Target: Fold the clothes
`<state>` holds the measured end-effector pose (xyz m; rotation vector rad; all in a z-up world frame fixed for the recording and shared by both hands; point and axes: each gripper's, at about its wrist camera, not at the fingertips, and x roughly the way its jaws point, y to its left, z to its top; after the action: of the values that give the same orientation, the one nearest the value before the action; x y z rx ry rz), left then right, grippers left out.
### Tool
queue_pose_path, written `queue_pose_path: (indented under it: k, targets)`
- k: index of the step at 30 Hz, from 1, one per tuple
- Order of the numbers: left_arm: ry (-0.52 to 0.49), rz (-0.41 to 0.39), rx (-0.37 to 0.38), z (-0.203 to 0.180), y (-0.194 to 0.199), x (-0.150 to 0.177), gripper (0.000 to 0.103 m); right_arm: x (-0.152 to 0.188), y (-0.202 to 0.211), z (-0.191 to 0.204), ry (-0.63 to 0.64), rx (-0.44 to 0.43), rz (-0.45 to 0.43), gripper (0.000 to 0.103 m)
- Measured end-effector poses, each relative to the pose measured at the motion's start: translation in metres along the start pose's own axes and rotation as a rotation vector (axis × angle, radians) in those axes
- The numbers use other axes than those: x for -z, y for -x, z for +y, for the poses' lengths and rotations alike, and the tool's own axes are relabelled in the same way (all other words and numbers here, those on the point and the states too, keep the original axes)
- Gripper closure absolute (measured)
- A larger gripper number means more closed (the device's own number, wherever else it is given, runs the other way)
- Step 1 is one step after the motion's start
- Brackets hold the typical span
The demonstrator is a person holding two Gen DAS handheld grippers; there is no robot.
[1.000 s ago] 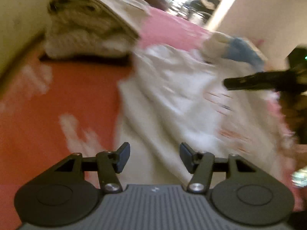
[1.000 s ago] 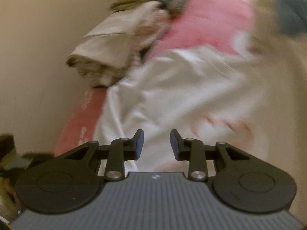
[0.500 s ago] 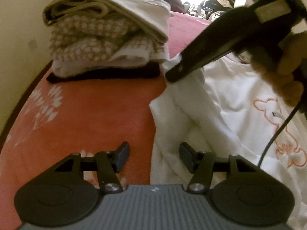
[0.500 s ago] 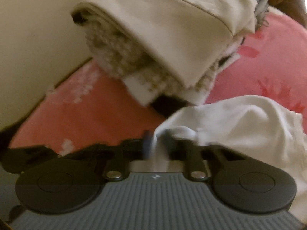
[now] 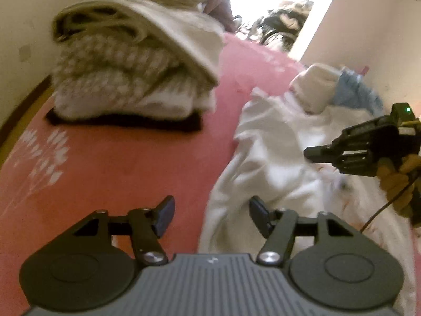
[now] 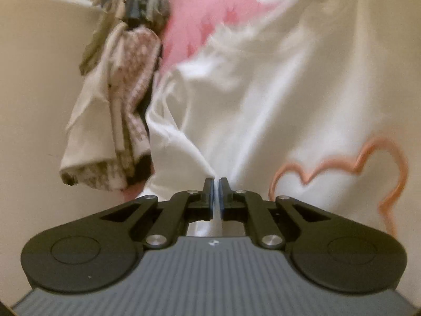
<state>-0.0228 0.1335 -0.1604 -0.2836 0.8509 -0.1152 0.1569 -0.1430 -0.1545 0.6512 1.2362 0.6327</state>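
1. My right tongs (image 6: 216, 181) are pressed together, pinching a fold of the white shirt (image 6: 263, 100); the cloth runs up from the pads in a taut ridge
2. My left tongs (image 5: 211, 208) are spread and have just been opening, with nothing pressed between them; the shirt's near edge (image 5: 263, 163) lies under the right-hand finger, pink bed (image 5: 118, 163) under the other
3. From the left view, the shirt is heaped on the bed to the right of the folded pile (image 5: 131, 79), apart from it
4. The right tongs (image 5: 313, 155) sit over the shirt's right part
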Motion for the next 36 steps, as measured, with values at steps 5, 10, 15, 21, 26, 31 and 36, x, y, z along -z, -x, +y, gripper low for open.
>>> queue_pose_path:
  k: [5,10,15,21,26,31,36]
  targets:
    - [-0.066,0.003,0.041,-0.011,-0.026,-0.019,0.028,-0.033,0.02,0.028,0.133,0.025,-0.062,0.097]
    - [-0.001,0.031,0.077,-0.006,-0.044,-0.033,0.03,-0.06,-0.018,0.077,0.301,0.032,0.015,0.075]
    - [0.053,0.051,0.092,0.002,-0.054,-0.037,0.043,-0.057,-0.079,0.112,0.494,0.18,0.156,0.069]
    - [0.121,0.011,0.034,0.012,-0.051,-0.032,0.095,-0.066,-0.102,0.113,0.428,0.139,0.156,0.098]
    - [0.226,-0.038,-0.061,0.041,-0.04,-0.028,0.096,-0.075,-0.125,0.116,0.339,0.032,0.085,0.099]
    - [0.251,-0.044,-0.102,0.05,-0.05,-0.023,0.087,-0.074,-0.15,0.1,0.259,0.032,0.058,0.095]
    - [0.295,-0.022,-0.058,0.064,-0.039,-0.023,0.057,-0.088,-0.114,0.092,0.163,-0.022,-0.024,0.066]
